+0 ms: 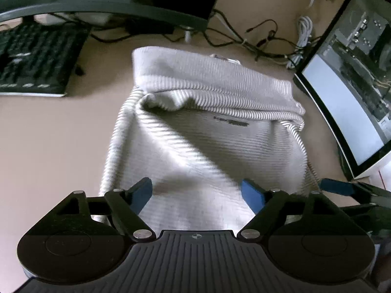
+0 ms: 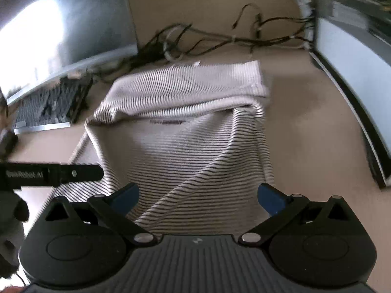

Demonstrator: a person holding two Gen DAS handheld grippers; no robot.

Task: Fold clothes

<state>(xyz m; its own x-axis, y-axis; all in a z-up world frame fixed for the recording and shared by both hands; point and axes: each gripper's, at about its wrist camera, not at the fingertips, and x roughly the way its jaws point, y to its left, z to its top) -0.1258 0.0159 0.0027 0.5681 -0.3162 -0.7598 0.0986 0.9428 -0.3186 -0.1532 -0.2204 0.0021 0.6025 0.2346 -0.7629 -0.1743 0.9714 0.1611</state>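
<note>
We judge the step in hand to be taking up the near edge of the striped garment [image 1: 195,146] for the next fold, its far part already turned over toward us into a thick band across the upper middle of both views. To do it well we would bring each gripper down onto the near hem, one toward each corner, pinch only the layers we mean to carry, and lift both sides evenly so the fold lands square and the loose diagonal crease on the right does not get trapped. Our left gripper [image 1: 196,193] stands spread, nothing between its blue fingers, the cloth lying just beyond and beneath them at lower centre. Our right gripper [image 2: 198,199] is likewise spread and empty above the near part of the garment. The garment lies flat on the tan worktop [image 1: 48,134], between a keyboard [image 1: 36,58] at upper left and a monitor [image 1: 354,92] at right, with cables [image 2: 195,41] behind it, well clear of the cloth.
</note>
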